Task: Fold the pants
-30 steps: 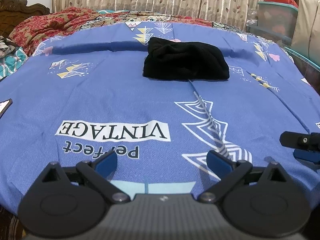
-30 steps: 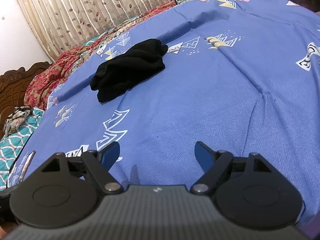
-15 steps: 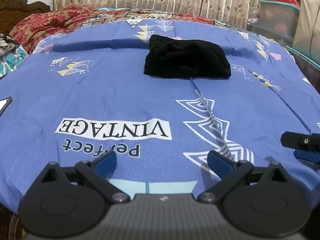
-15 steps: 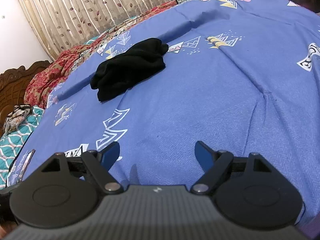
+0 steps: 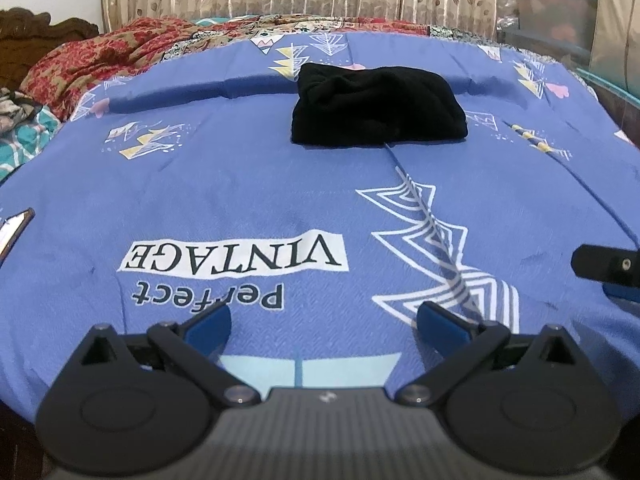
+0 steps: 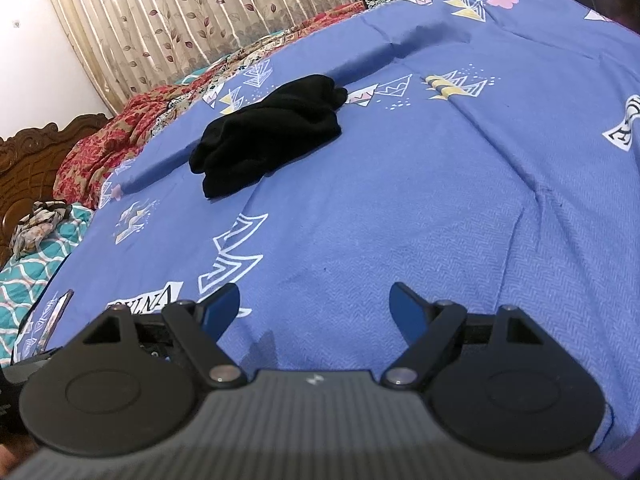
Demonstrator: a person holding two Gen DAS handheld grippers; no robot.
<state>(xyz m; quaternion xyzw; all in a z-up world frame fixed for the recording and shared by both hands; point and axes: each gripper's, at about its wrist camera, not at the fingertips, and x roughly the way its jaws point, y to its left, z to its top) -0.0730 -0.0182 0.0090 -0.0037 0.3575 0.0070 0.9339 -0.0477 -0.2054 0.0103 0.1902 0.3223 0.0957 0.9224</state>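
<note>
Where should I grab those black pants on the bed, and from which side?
Probably the near folded edge of the black pants, approached low from the front along the blue bedsheet. The bundle lies compact, with that edge facing both open grippers.

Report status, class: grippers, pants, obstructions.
Left gripper and right gripper: jaws open, empty, well short of pants. Pants bundled on bedsheet, untouched. Nothing between.

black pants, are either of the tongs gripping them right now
No, the black pants lie in a folded bundle far up the blue bedsheet, while the left tongs and right tongs are open and empty near its edge.
</note>
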